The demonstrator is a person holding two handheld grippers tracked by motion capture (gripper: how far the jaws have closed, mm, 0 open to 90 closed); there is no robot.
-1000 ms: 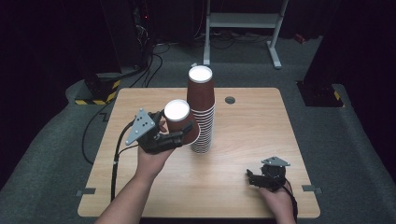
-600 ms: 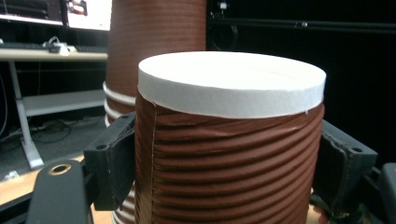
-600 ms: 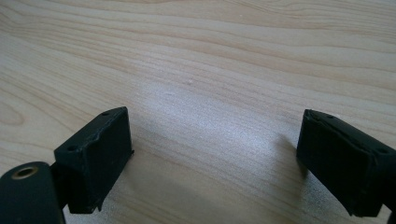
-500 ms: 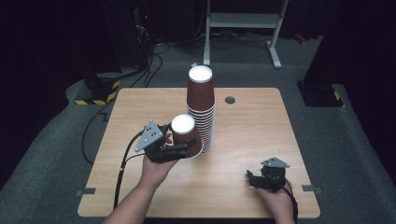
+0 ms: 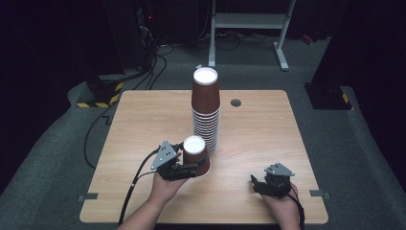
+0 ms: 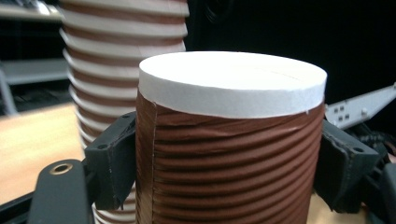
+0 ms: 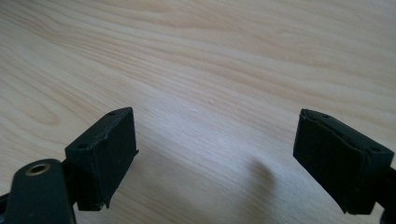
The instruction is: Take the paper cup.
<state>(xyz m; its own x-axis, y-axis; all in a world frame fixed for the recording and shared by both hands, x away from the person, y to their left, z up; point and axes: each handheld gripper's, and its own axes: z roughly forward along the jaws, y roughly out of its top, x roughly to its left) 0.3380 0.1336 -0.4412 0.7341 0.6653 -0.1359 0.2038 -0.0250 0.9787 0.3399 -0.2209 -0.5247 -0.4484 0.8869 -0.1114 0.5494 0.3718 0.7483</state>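
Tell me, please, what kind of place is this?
Probably a lab or studio set up for recording. A lone wooden table stands on grey carpet in a dark room, with cables on the floor and a white metal stand behind.

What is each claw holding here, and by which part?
The left claw grips an upside-down brown paper cup by its ribbed side wall. The right claw is open and holds nothing.

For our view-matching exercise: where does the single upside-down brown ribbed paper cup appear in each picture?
High view: single upside-down brown ribbed paper cup lower centre, in the left gripper.
Left gripper view: cup centre, between the jaws.
Right gripper view: bare wooden table.
Shared landmark: tall cup stack.
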